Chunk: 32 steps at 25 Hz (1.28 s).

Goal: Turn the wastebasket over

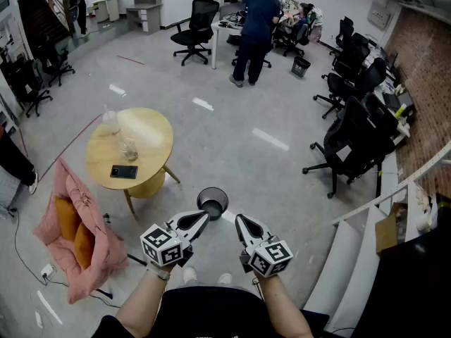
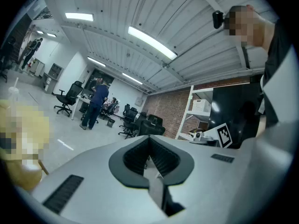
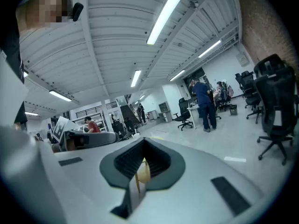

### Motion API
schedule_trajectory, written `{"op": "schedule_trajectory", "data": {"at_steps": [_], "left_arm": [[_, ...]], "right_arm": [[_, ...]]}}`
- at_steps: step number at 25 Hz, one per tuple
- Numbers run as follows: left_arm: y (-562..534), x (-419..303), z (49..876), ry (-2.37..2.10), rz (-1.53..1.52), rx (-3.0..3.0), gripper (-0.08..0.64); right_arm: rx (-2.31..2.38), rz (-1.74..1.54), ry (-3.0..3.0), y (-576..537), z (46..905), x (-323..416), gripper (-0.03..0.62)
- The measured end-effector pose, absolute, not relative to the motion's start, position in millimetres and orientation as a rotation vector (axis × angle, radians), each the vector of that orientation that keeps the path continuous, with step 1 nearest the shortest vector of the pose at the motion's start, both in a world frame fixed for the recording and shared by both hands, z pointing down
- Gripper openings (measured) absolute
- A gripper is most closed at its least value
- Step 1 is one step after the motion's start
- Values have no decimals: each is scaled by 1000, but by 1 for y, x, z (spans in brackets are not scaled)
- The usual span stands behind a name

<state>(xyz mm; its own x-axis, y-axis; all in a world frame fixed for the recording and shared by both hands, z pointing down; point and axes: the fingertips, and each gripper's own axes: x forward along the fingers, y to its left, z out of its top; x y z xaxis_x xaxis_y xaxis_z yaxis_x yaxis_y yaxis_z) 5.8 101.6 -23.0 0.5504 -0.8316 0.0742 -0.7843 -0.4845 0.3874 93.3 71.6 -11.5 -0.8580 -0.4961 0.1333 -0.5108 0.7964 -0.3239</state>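
Observation:
A small dark wastebasket (image 1: 212, 203) stands on the grey floor with its round mouth facing up. It is just ahead of both grippers and lies between their tips in the head view. My left gripper (image 1: 203, 217) is shut and holds nothing; its tip is beside the basket's left rim, and I cannot tell if they touch. My right gripper (image 1: 239, 221) is shut and empty too, just right of the basket. In the left gripper view the left gripper (image 2: 150, 158) has its jaws together, and the basket is not seen. The right gripper (image 3: 140, 164) looks the same in the right gripper view.
A round wooden table (image 1: 148, 134) with a phone (image 1: 124, 172) and glass jars stands to the left. A pink cushioned seat (image 1: 74, 231) lies near left. Black office chairs (image 1: 352, 143) and a white shelf (image 1: 366, 245) fill the right. A person in blue (image 1: 255, 30) stands far ahead.

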Motion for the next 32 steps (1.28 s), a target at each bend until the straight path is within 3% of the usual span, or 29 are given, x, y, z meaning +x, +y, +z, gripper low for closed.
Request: {"op": "schedule_trajectory", "data": {"at_steps": [19, 32], "left_arm": [[86, -63, -8, -1256, -185, 2423, 15], [23, -93, 37, -1350, -127, 2292, 15]], "right_arm": [[948, 526, -2883, 52, 2, 40, 11], [982, 635, -2823, -36, 45, 38, 12]]}}
